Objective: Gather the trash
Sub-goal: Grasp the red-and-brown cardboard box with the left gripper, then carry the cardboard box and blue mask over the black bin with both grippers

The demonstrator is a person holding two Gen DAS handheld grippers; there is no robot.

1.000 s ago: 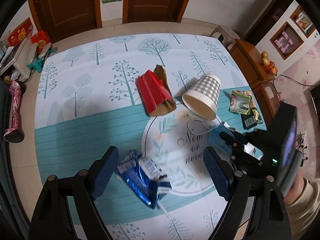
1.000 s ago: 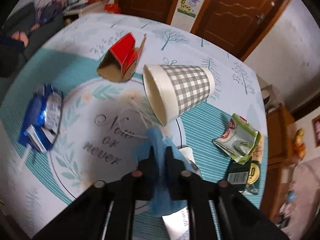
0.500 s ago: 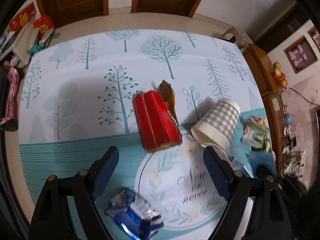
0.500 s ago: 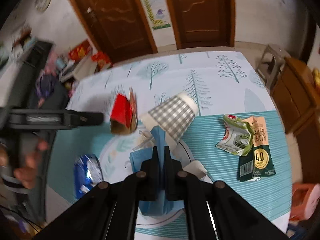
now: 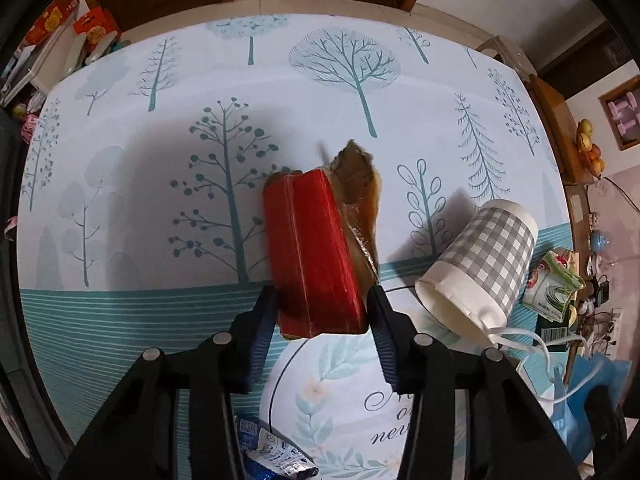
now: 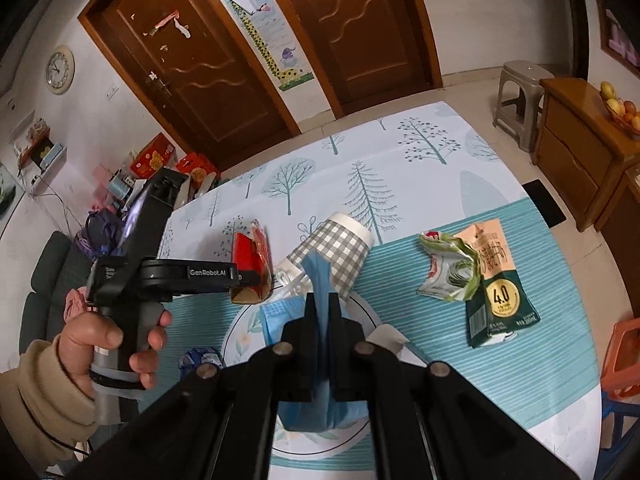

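Left claw (image 5: pixel 322 312) closing around red carton (image 5: pixel 312 248) | right claw (image 6: pixel 323 312) clamps blue mask (image 6: pixel 320 280)

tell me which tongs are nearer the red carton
Left. The left tongs straddle the red carton, jaws closing on it. The right tongs are off to its side, shut on a blue mask.

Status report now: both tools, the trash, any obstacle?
Left tool closing, red carton between its pads. Right tool shut on blue face mask. Checked paper cup lies close right of carton; path clear.
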